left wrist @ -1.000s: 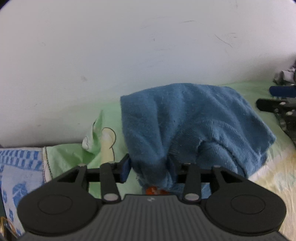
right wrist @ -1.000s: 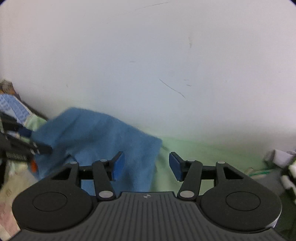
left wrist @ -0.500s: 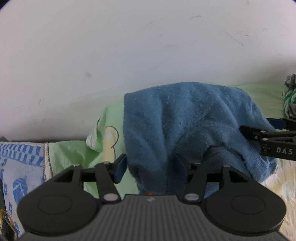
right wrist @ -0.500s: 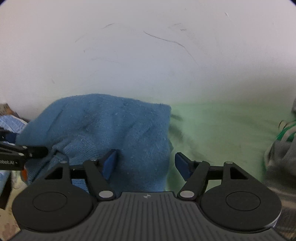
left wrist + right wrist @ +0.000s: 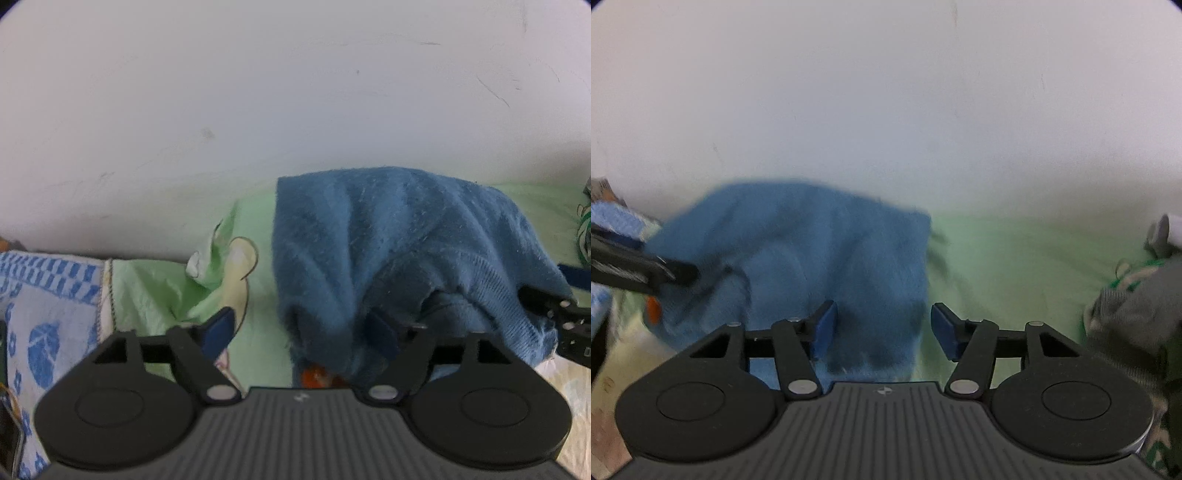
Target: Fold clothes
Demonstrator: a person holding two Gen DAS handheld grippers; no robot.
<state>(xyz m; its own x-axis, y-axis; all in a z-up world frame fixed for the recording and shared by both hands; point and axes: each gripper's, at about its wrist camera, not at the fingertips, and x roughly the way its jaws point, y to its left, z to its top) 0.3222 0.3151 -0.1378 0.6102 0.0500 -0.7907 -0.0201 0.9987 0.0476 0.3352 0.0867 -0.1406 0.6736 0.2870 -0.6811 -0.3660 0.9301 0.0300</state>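
Bedsheet [image 5: 258, 302]; sweater [image 5: 388, 251] (seemingly loose) between fingers [image 5: 218, 328]

You have a mid-blue fuzzy knit sweater [image 5: 406, 236] with a small orange patch [image 5: 314, 376] showing at its near edge, lying on a pale green sheet [image 5: 159, 288] printed with a cream cartoon figure outlined in black. To your left sits a white cloth [image 5: 48, 295] patterned with blue checks and leaves. Behind is a plain white wall [image 5: 258, 92] with faint dark scratches. At your far right lies a grey garment [image 5: 1137, 314] with green and white trim. Both grippers are black with dark blue pads [image 5: 825, 328]
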